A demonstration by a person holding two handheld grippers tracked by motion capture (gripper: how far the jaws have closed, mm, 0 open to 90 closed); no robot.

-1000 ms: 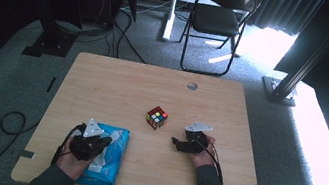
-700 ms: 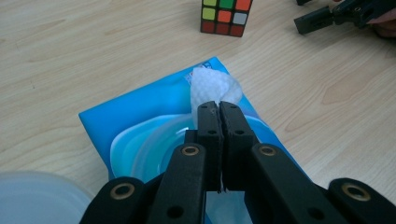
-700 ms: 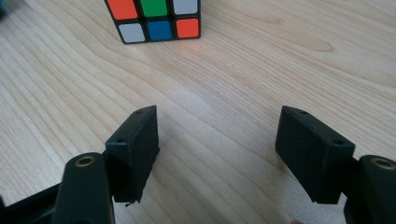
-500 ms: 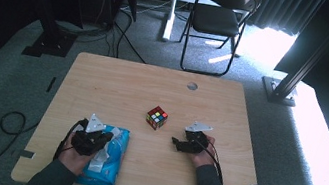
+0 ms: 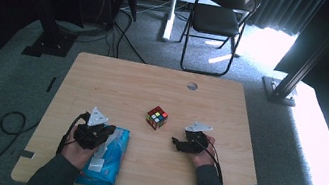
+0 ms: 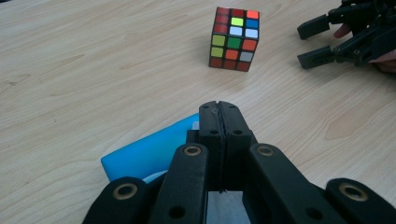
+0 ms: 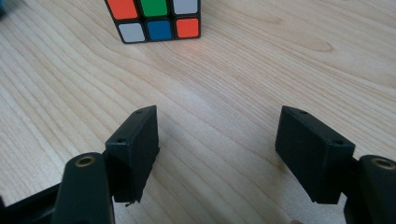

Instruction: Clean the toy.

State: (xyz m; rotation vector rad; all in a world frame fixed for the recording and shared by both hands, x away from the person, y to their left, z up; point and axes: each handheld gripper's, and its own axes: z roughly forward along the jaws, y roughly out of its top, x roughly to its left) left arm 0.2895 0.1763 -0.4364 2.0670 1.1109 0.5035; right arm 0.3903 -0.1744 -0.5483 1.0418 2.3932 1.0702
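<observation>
Our left gripper (image 6: 218,116) has its jaws clenched together over the blue wipes pack (image 6: 154,149); our right gripper (image 7: 215,154) stands released, the puzzle cube (image 7: 154,18) just ahead.

Cube (image 5: 156,117) mid-table (image 5: 129,81), wipes pack (image 5: 108,161) nearer left, chair (image 5: 217,20) behind table

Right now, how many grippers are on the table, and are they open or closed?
2. The left gripper is closed, sitting over the blue pack near the table's front left. The right gripper is open, pointing toward the puzzle cube in the middle.
</observation>
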